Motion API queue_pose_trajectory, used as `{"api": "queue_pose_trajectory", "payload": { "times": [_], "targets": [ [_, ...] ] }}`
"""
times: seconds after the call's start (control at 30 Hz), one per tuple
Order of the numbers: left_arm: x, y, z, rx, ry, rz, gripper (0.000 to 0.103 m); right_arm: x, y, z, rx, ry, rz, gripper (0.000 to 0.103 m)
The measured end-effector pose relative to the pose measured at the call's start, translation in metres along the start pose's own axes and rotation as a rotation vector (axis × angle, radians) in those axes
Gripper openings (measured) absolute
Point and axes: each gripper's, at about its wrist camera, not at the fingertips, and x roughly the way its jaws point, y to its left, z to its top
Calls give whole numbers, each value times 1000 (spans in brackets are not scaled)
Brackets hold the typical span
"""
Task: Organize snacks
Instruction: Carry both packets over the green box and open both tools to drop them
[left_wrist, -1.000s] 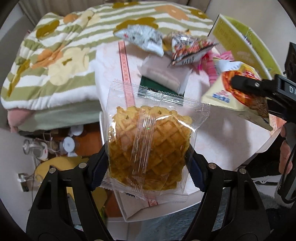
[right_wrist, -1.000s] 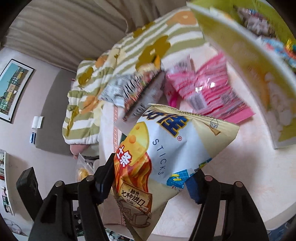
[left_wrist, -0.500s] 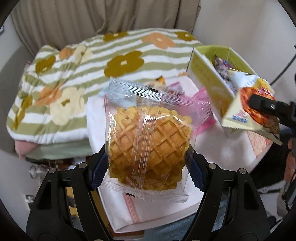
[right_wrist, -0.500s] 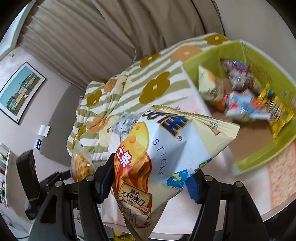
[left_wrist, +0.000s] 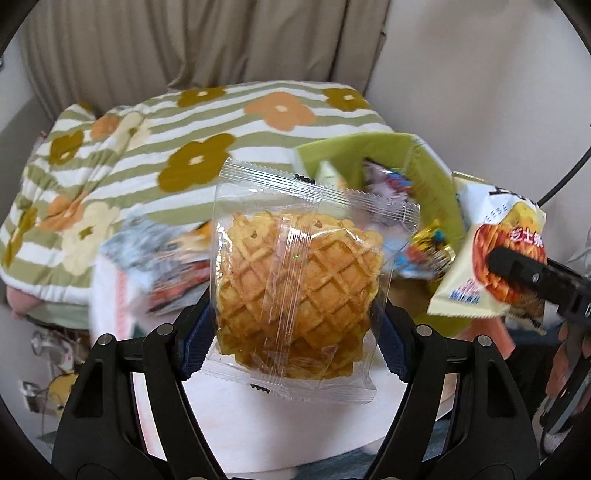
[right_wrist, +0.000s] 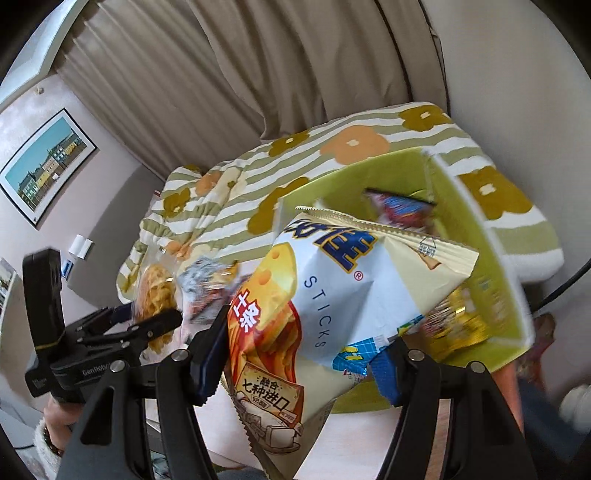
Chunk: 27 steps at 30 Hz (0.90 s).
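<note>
My left gripper points steeply down over the table, and its blue pads press on both sides of a clear waffle packet. The packet stands upright between the fingers, with its crimped top edge toward the green box and its lower seam hanging free below the pads. From the right wrist view I can see that same gripper off to the left, held by my hand in a fuzzy white cuff, the waffles poking out past its black fingers.

My right gripper is tilted down less steeply and is clamped on a cheese sticks bag. The bag lies slantwise across the jaws, its bottom corner dangling below them and its serrated top reaching up in front of the box's open mouth. In the left wrist view this bag appears at the right edge, pinched by a black finger, just beside the box's near wall.

The green box sits on the table near the flowered blanket, tipped so its opening faces me. Several wrapped snacks already lie inside it. More loose packets, blurred, lie on the table to the left of the box, behind the waffle packet.
</note>
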Motion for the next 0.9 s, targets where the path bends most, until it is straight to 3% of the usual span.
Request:
{"api": "queue_pose_trajectory", "payload": {
  "times": [0.3, 0.57, 0.6, 0.7, 0.9],
  "targets": [
    [58, -82, 25, 8, 95, -20, 73, 3, -62, 16, -53, 82, -43, 62],
    [88, -102, 30, 43, 165, -4, 76, 11, -82, 15, -50, 116, -37, 62],
    [90, -103, 31, 49, 168, 4, 79, 12, -82, 14, -52, 121, -40, 62],
    [86, -106, 33, 63, 140, 18, 103, 12, -84, 13, -57, 130, -42, 62],
    [72, -102, 33, 95, 106, 46, 103, 13, -90, 10, -60, 131, -59, 62]
  ]
}}
